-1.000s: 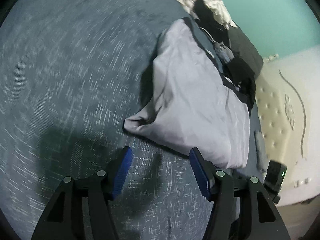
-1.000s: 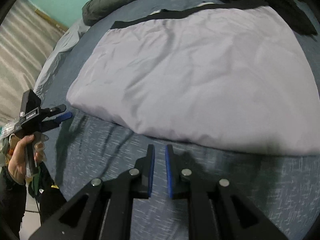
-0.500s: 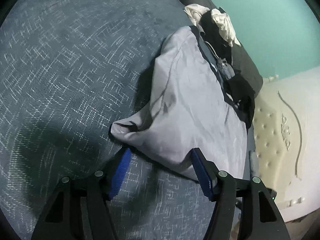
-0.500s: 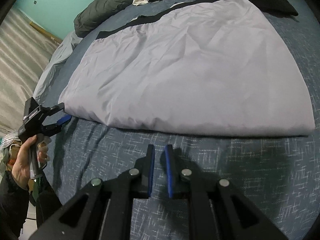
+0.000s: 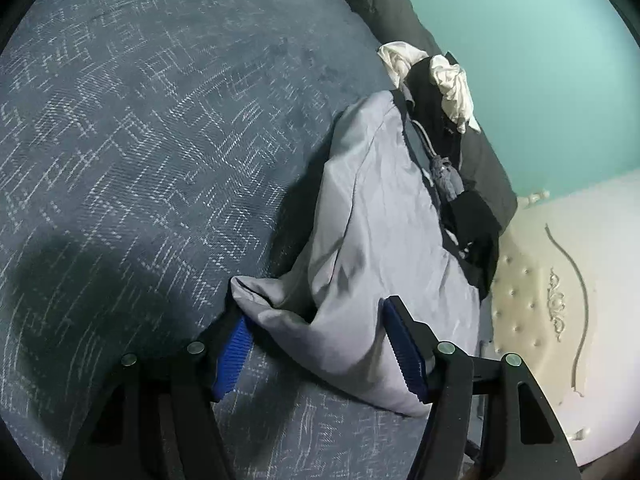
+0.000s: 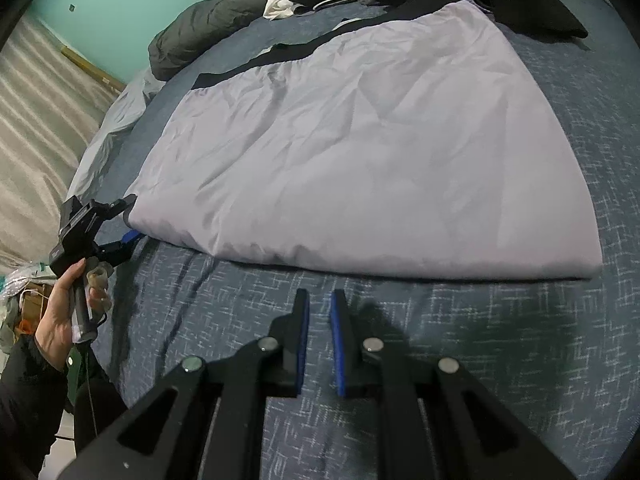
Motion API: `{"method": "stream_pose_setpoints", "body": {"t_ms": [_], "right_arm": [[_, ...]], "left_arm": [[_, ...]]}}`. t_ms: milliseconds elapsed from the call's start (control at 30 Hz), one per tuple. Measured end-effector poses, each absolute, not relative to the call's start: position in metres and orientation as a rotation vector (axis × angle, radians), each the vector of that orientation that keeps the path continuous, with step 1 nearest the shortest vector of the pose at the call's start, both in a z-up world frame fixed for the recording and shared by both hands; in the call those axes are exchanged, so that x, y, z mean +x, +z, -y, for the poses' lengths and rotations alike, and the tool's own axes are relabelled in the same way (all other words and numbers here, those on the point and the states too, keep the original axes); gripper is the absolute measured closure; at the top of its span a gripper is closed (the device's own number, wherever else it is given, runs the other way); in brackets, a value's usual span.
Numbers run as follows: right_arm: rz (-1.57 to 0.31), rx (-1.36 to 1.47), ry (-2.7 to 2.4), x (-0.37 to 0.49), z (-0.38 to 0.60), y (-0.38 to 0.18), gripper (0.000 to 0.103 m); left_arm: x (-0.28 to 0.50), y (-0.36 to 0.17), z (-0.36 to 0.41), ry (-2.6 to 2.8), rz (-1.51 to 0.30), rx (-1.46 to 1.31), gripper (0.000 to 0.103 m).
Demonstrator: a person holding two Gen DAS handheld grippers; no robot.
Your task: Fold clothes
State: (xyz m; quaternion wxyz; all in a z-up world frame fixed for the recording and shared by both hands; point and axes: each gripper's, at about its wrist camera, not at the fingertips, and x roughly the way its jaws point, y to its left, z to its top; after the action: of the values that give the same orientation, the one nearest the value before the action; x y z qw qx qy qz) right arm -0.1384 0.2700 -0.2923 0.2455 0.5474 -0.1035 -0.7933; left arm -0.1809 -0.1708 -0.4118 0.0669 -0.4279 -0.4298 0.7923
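The left gripper [image 5: 320,350], jaws just narrowing around the grey cloth [image 6: 360,152] corner, may snag the bedspread [image 5: 140,140]; right gripper [image 6: 320,340] nearly clenched, empty

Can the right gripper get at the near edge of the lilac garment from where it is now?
Probably yes. The right gripper hovers over bare blue bedspread, with nothing between it and the lilac garment. Its jaws stand nearly closed and empty, so they would need opening first.

lilac garment [image 6: 360,152], blue flecked bedspread [image 6: 480,340]
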Motion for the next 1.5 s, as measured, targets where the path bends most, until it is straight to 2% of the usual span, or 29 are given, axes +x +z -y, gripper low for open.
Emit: {"method": "stream_pose_setpoints", "body": {"t_ms": [33, 67, 133, 367, 433, 500, 633, 833, 967, 1100, 1167, 1200, 1233, 1267, 1367, 1433, 1500], "right_arm": [[0.282, 1.494, -2.166, -0.138, -0.271, -0.292, 0.093], [0.281, 1.495, -2.166, -0.138, -0.271, -0.292, 0.093], [0.278, 1.495, -2.169, -0.138, -0.273, -0.291, 0.093], [0.29, 1.483, -2.189, -0.139, -0.287, -0.286, 0.093], [0.297, 1.479, -2.198, -0.139, -0.293, -0.284, 0.093], [0.305, 1.475, -2.206, -0.139, -0.298, -0.281, 0.093], [0.327, 1.467, -2.226, -0.141, -0.314, -0.276, 0.093], [0.357, 1.46, -2.267, -0.14, -0.345, -0.267, 0.093], [0.382, 1.47, -2.294, -0.139, -0.369, -0.262, 0.093], [0.411, 1.491, -2.307, -0.141, -0.389, -0.26, 0.093], [0.429, 1.496, -2.303, -0.143, -0.396, -0.257, 0.093], [0.443, 1.495, -2.299, -0.145, -0.4, -0.256, 0.093], [0.455, 1.492, -2.299, -0.147, -0.402, -0.254, 0.093], [0.466, 1.489, -2.298, -0.149, -0.404, -0.253, 0.093], [0.531, 1.484, -2.277, -0.16, -0.406, -0.252, 0.088], [0.573, 1.477, -2.263, -0.168, -0.404, -0.252, 0.076], [0.615, 1.47, -2.247, -0.176, -0.402, -0.251, 0.073]], "left_arm": [[-0.183, -0.41, 0.168, 2.4, 1.268, -1.294, 0.052], [-0.184, -0.408, 0.166, 2.412, 1.242, -1.296, 0.056], [-0.185, -0.403, 0.164, 2.422, 1.221, -1.283, 0.069], [-0.187, -0.363, 0.148, 2.447, 1.121, -1.178, 0.082], [-0.19, -0.344, 0.135, 2.467, 1.054, -1.138, 0.089], [-0.195, -0.322, 0.117, 2.481, 0.983, -1.087, 0.091], [-0.208, -0.283, 0.061, 2.439, 0.83, -1.012, 0.091], [-0.237, -0.251, -0.052, 2.337, 0.54, -0.995, 0.091], [-0.243, -0.267, -0.133, 2.216, 0.392, -1.065, 0.09], [-0.248, -0.311, -0.203, 2.056, 0.277, -1.214, 0.089], [-0.246, -0.321, -0.213, 2.017, 0.259, -1.245, 0.087], [-0.241, -0.322, -0.214, 2.006, 0.257, -1.245, 0.081], [-0.238, -0.32, -0.212, 2.0, 0.265, -1.243, 0.071], [-0.236, -0.317, -0.207, 1.997, 0.277, -1.239, 0.067], [-0.229, -0.301, -0.183, 2.036, 0.296, -1.208, 0.065], [-0.23, -0.29, -0.167, 2.061, 0.329, -1.195, 0.064], [-0.229, -0.287, -0.148, 2.114, 0.312, -1.196, 0.063]]}}
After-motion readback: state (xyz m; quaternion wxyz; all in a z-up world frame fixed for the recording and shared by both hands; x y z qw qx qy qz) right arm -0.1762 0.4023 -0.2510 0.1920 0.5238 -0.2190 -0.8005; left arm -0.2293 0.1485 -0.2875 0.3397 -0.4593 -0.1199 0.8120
